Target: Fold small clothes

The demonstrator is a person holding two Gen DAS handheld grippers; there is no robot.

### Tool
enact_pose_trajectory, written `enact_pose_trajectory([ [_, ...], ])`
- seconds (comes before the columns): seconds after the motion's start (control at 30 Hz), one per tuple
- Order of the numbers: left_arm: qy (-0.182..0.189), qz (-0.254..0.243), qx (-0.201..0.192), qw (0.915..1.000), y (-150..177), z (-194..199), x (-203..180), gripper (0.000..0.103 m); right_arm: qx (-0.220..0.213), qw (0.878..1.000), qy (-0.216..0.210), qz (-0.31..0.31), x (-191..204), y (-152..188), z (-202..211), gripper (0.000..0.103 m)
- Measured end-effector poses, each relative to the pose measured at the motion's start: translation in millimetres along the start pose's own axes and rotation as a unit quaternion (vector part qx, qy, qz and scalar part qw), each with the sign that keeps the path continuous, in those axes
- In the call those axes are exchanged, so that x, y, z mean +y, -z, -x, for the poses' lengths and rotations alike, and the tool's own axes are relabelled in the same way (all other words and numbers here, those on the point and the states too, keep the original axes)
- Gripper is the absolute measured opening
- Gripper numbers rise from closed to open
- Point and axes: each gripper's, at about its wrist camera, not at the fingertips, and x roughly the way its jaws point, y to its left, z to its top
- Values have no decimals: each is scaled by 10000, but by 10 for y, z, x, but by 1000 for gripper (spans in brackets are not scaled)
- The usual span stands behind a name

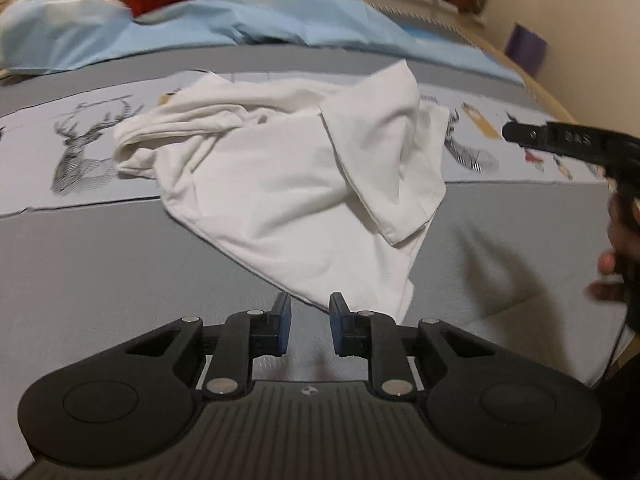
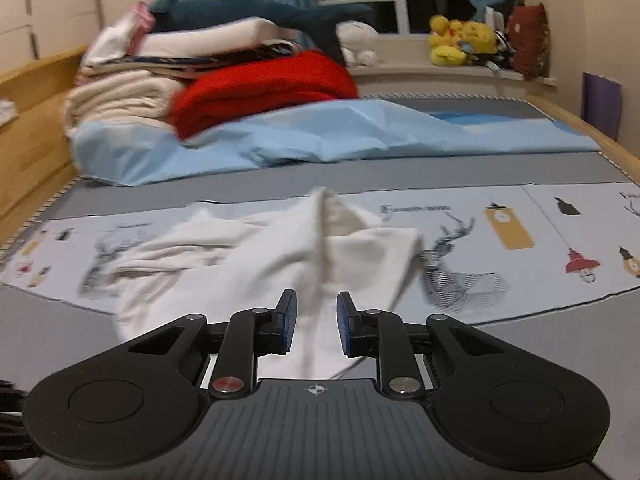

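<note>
White garment (image 1: 288, 184) crumpled on grey bed cover (image 1: 100, 264), partly over deer-print strip (image 1: 80, 152); one flap doubled over at right, near corner pointing toward left gripper (image 1: 310, 326). Jaws parted, nothing between, lined up on near corner: likely pre-grasp. Right gripper (image 2: 316, 326) also parted and empty, low over near edge. Unfolded so far. Folded pile (image 2: 132, 80) at far left, clear of work area.

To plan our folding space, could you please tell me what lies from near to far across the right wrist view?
Right tool → white garment → deer-print sheet → light blue sheet → red blanket → yellow plush toys on the windowsill.
</note>
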Motion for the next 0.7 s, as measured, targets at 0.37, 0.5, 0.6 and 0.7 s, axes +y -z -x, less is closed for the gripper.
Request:
enact_pose_trajectory([
  [0.37,382,959,1356,9854,-264,-990,386,49,1349,9847,202,-1086,-729,150,-1319,42],
  [0.5,391,970,1500,9831,-265,-1123,296,49,1425,9785,-38,-1492,-833,157,-1657,50],
  [0.6,324,557,1416,9878,-269,-1167,138,48,1583,9766,-28,-1455,-791,183,-1827,50],
  [0.7,93,19,1286,9917,-248,-1169,40,24,1647,9758,-176,-1425,-750,213,-1877,9],
])
